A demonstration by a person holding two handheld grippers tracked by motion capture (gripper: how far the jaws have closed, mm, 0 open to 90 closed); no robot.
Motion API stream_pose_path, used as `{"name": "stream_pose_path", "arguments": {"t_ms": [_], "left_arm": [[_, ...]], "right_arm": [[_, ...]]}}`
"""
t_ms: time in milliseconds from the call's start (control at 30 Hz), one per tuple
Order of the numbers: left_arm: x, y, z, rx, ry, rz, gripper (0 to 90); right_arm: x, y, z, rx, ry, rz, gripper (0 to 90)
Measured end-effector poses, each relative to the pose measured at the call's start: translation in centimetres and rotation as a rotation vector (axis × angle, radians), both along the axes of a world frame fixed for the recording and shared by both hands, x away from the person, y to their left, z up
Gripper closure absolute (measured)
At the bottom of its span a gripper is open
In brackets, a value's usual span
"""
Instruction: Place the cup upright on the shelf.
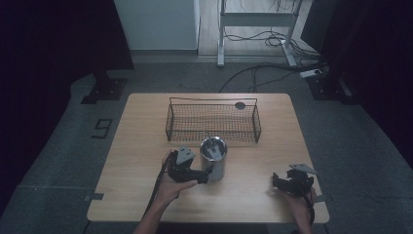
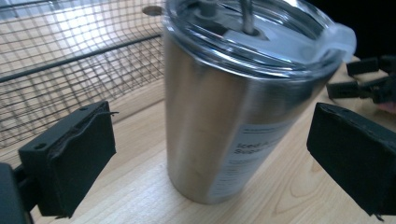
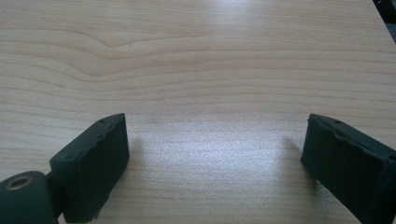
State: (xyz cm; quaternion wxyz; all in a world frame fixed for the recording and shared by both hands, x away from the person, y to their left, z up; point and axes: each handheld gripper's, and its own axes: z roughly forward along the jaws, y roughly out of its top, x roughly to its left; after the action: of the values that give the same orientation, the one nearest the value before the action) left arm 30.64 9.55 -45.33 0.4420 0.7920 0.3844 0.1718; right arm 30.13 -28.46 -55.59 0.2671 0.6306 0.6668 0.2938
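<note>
The wooden worktop is carrying a wire basket lying along its far middle, long axis running left to right. Just near of the basket, a steel tumbler is standing upright, long axis vertical, its clear lid and straw facing up. The left gripper is sitting at the tumbler's near left, its 2 jaws spread wide on either side and touching nothing. The left gripper view is showing a printed label on the tumbler. The right gripper is resting near the right near corner, jaws spread over bare wood.
</note>
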Motion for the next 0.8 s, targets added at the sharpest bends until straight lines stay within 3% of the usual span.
{"name": "stream_pose_path", "arguments": {"t_ms": [800], "left_arm": [[1.3,-2.6,-0.9,0.048,0.022,-0.010,0.4]], "right_arm": [[0.0,0.0,0.0,0.000,0.000,-0.001,7.2]]}}
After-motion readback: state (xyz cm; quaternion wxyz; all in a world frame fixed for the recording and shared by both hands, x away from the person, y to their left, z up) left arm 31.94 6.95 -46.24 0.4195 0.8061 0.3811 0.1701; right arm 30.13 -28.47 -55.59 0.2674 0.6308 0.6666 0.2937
